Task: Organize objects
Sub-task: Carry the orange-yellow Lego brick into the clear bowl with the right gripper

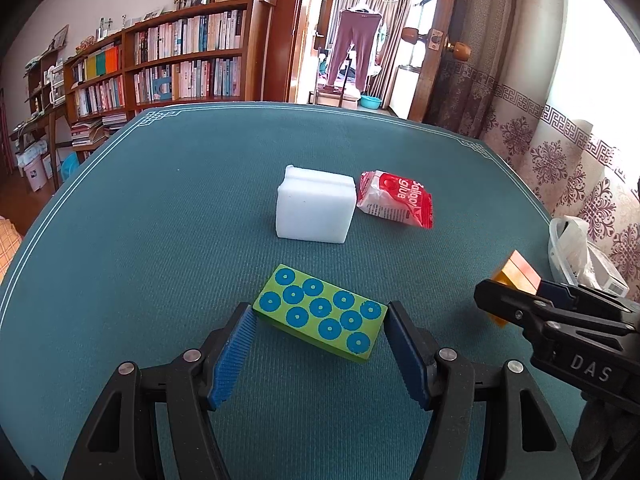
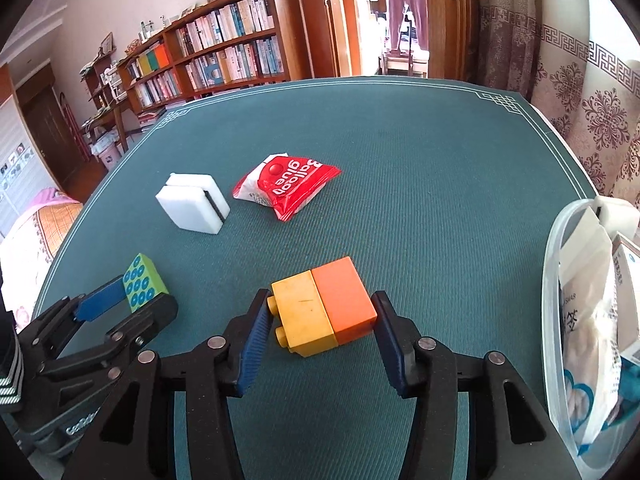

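Jaws clamping green block [image 1: 320, 314]

On the table [image 2: 400, 152], a foam block [image 2: 192, 206] lies far left with a glue packet [image 2: 288, 188] just right of it. Nearer, a dotted block [image 1: 320, 314] sits left and joined toy bricks [image 2: 324, 306] right (each between gripper jaws). A tub [image 2: 556, 280] stands far right.

A joined yellow-and-orange block [image 2: 325, 306] is clamped between the blue pads of the right hand-held gripper [image 2: 322, 334], just below the centre of the teal tabletop [image 2: 400, 152]. At about nine o'clock from it, a green block with blue dots [image 2: 143, 282] is gripped by the left hand-held gripper [image 2: 132, 300]. Toward eleven o'clock a white box [image 2: 192, 206] is seen, with a red "Balloon glue" packet [image 2: 286, 188] just beside it, apart. At three o'clock a clear container [image 2: 560, 280] filled with packets is seen.
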Available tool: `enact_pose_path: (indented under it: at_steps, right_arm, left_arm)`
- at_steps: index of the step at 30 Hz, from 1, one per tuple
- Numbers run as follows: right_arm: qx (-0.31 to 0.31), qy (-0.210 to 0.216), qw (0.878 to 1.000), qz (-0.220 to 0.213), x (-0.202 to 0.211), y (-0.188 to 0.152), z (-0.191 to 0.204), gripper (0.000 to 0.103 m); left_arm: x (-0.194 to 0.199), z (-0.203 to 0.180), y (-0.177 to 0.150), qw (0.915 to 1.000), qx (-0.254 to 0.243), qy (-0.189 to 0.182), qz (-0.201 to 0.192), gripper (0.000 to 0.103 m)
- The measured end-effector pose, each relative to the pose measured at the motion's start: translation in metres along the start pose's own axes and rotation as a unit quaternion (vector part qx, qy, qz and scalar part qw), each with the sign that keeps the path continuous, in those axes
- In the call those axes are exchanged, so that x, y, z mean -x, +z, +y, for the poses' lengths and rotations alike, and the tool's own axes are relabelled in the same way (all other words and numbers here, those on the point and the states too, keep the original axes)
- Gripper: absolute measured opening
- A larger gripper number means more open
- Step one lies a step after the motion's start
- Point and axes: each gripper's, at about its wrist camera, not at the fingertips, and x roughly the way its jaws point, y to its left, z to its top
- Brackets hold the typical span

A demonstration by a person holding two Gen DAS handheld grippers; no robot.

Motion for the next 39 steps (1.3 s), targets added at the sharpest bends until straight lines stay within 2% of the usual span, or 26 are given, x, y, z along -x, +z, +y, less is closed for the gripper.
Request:
enact_pose_path:
  at_steps: [7,18,29,39]
  right_arm:
    - [-0.002,0.013,1.0,-0.011,0.029,-0.019,0.003,0.051]
    - [-0.037,0.006,0.999,-0.029,0.076,-0.047,-0.022,0.051]
    - [-0.089,-0.031,0.994,-0.063,0.128,-0.071,-0.068,0.051]
    - [-0.145,-0.079,0.982,-0.091,0.159,-0.087,-0.128,0.051]
  left_arm:
    - [0.0,-0.001,-0.001,1.0,-0.001,0.0,0.0,0.069]
    - [-0.002,-0.006,-0.001,1.0,-0.006,0.003,-0.001,0.069]
    - [-0.001,-0.007,-0.001,0.9999,-0.012,0.009,-0.004,0.069]
    - [0.006,-0.017,-0.01,0.9994,-0.029,0.019,-0.002,0.069]
